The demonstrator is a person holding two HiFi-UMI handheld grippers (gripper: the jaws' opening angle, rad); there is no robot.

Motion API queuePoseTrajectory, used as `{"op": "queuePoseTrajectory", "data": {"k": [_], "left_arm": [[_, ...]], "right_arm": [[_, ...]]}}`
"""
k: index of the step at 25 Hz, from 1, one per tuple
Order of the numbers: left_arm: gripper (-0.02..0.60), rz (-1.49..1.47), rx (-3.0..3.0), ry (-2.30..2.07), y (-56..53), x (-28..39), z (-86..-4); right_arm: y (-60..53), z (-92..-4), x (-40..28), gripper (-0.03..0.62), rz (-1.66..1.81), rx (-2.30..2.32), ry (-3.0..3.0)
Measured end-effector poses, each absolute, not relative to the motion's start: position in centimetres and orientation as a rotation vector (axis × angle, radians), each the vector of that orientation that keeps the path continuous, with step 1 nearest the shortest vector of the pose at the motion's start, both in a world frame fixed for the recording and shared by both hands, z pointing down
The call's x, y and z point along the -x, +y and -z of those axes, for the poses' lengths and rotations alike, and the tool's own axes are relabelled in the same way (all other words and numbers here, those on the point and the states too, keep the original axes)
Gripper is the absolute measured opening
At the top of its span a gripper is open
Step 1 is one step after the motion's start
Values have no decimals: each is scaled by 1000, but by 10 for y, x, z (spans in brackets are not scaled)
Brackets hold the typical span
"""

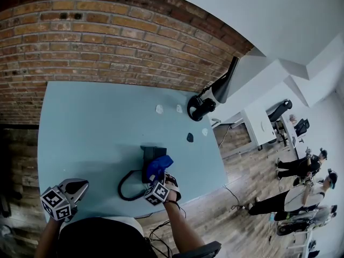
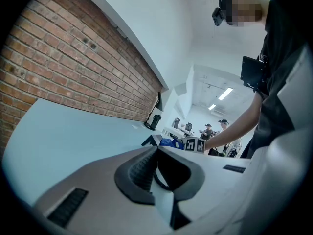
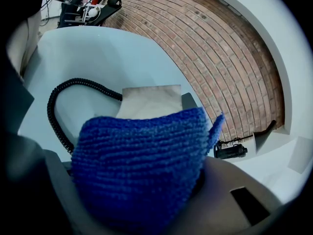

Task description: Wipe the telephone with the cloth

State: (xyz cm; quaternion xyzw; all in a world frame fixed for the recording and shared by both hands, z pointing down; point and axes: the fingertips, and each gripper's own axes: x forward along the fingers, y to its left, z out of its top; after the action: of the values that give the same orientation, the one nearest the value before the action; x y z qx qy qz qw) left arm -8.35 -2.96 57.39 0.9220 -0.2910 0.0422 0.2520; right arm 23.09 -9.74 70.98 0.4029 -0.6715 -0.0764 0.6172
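Observation:
The telephone (image 1: 149,153) sits on the light blue table (image 1: 91,122), near its front edge, and its black coiled cord (image 1: 127,186) loops to the left. A blue cloth (image 1: 158,166) lies bunched on the telephone, with my right gripper (image 1: 161,180) shut on it. In the right gripper view the cloth (image 3: 146,141) fills the jaws of that gripper (image 3: 142,182) and hides most of the telephone (image 3: 149,101); the cord (image 3: 57,106) curls at the left. My left gripper (image 1: 75,187) hovers at the table's front left corner, shut (image 2: 156,150) and holding nothing.
A brick wall (image 1: 107,42) runs behind the table. At the table's far right stand a black lamp (image 1: 226,82) and a black device (image 1: 200,107). Small white scraps (image 1: 159,109) and a dark bit (image 1: 190,137) lie nearby. People (image 1: 301,168) stand on the wooden floor to the right.

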Motion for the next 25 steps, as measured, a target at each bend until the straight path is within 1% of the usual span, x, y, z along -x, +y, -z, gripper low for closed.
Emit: {"op": "queuePoseTrajectory", "data": {"k": [12,25], "left_arm": [[26,-119,-2499,-785,-27,82,-575],[26,-138,-2492,-763,-24,79,-578]], "right_arm": [[-88,-712,-231,69,128,-975,-1561],[-72,-716,-233,69,-70,-1146,-1651]]}}
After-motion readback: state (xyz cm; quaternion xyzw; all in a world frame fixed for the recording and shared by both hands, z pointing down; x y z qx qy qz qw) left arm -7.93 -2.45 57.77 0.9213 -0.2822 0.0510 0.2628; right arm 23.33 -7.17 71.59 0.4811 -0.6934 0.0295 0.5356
